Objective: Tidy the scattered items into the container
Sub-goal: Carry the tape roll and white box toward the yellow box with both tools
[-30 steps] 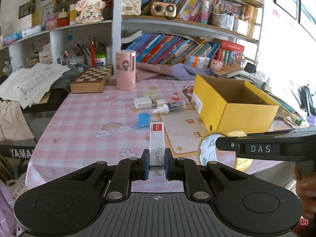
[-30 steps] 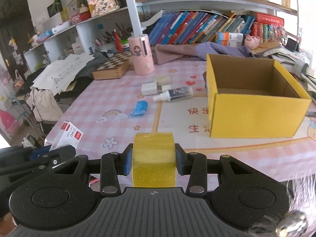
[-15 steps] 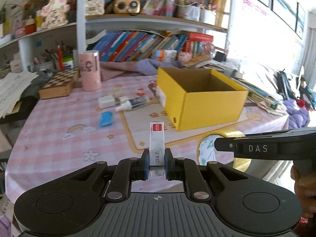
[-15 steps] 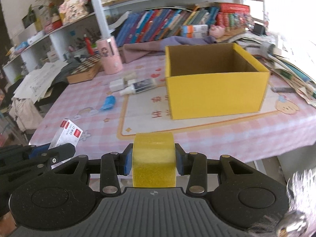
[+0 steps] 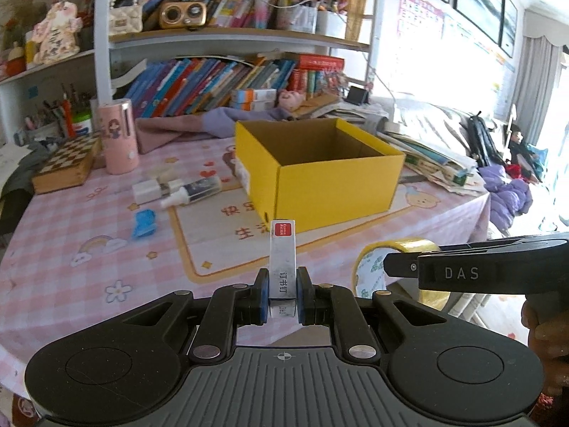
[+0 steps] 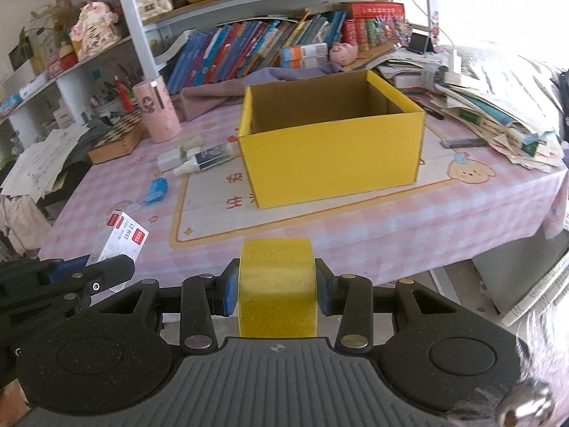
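Here, far left on the tabletop (image 5: 64,249): wooden chess box (image 5: 65,163), then a pink cylinder cup (image 5: 119,138) standing upright. Both look like desk fixtures, not clutter.

Next along, still loose on the pink checked cloth: a white eraser-like block (image 5: 145,192) touching a small glue bottle (image 5: 192,192) lying on its side, and a blue clip (image 5: 144,223) nearer the front edge. These three are yet to be collected, I'd judge.

Centre front: left gripper (image 5: 281,297), fingers clenched on a slim staple box (image 5: 282,259), gripped at its lower end so most of its length sticks forward toward the yellow box (image 5: 338,185). Probably so it can drop clear once over the rim.

Behind, middle-right: the yellow box, open-topped, what shows of its inside bare. Neither held item is over it; both hang short of the tabletop's near edge.

Right: right gripper (image 6: 276,293), fingers grasping a yellow tape roll (image 6: 277,284) across its width, flat faces against the pads, which should stop it rolling out.

Farthest right: heaped papers and books (image 6: 498,106), apart from the task.
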A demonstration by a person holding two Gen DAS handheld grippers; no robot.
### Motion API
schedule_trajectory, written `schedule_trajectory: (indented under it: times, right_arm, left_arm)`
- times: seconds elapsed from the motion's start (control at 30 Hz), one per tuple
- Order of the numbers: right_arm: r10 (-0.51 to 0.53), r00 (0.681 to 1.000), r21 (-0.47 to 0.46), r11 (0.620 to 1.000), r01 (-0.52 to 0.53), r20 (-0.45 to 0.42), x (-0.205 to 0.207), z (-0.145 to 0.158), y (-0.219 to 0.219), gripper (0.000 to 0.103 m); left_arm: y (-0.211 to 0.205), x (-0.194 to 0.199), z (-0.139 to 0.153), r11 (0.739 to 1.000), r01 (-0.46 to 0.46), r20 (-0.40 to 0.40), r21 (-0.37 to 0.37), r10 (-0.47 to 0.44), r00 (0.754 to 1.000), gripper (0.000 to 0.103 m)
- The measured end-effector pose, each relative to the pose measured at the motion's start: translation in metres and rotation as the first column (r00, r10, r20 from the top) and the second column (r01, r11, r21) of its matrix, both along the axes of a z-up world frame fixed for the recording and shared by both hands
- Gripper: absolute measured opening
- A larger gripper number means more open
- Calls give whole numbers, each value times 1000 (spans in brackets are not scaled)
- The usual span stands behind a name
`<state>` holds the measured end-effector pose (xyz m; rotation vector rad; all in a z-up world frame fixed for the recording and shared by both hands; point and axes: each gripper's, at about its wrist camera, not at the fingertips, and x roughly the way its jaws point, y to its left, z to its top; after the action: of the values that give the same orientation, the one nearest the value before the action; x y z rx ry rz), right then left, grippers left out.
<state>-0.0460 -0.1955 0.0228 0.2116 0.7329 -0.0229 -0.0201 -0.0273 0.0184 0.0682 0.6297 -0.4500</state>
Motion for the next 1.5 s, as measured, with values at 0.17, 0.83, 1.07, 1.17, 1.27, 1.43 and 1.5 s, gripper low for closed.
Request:
schedule_trajectory:
  times: [0.17,0.83,1.07,1.17,1.27,1.43,1.5]
  right_arm:
    - [-33,999,3,999,33,-1,-6,-1,-10,39]
    - [-137,991,5,991,137,-9,-14,-1,-44,39]
    - [-132,991,3,991,132,-6,-10,0,-47,39]
    - [-133,991,3,991,133,0,-7,0,-50,39]
    - [-133,991,5,991,133,3,-1,-1,-53,39]
    - [-117,993,8,993,117,17,11,1,-56,39]
    - [-112,993,5,994,112,30,16,4,-57,39]
  left_arm:
    - [-13,1,0,999,37,0,6,-37,999,13]
    - [-47,9,1,990,139,15,25,-140,990,13]
    - [-52,13,1,989,143,23,23,-144,989,13]
    - [-57,15,1,988,152,26,26,-153,988,13]
    - [-60,18,2,987,157,35,34,-158,987,13]
    - [-62,28,6,989,145,53,40,-147,988,13]
    - [-63,31,9,988,146,64,43,-148,987,13]
